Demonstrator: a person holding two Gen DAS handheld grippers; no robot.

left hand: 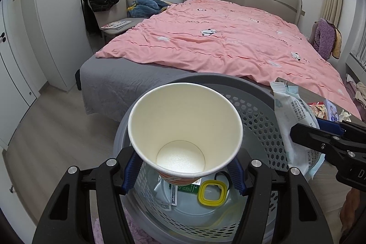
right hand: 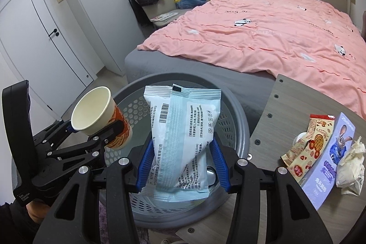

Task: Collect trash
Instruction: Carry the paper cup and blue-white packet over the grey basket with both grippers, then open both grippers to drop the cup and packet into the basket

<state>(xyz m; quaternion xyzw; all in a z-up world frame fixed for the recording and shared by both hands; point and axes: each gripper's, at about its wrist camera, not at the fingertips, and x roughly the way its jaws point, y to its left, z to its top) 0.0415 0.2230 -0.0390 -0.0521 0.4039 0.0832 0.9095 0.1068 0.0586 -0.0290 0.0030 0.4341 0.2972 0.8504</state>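
Both grippers hold trash above the grey perforated plastic waste basket (left hand: 258, 120).

The left gripper (left hand: 183, 172), with black arms and blue pads, is clamped on the sides of a white-lined paper cup with an orange printed outside (left hand: 185, 127); the cup is tipped with its mouth toward the camera, directly over the basket's opening. The right gripper (right hand: 181, 161) squeezes a pale blue and white sealed plastic packet with a barcode (right hand: 183, 141) between its blue pads, also above the basket. At the basket's bottom lie a yellow square plastic ring (left hand: 211, 194) and some printed cards. Just right of the basket, a wood-grain table (right hand: 286, 111) carries a lilac cartoon-rabbit box (right hand: 329, 164), a red-and-cream snack wrapper (right hand: 308, 148) and a crumpled white tissue (right hand: 351, 166). Beyond the basket stands a bed with a pink panda-print quilt (left hand: 217, 38).
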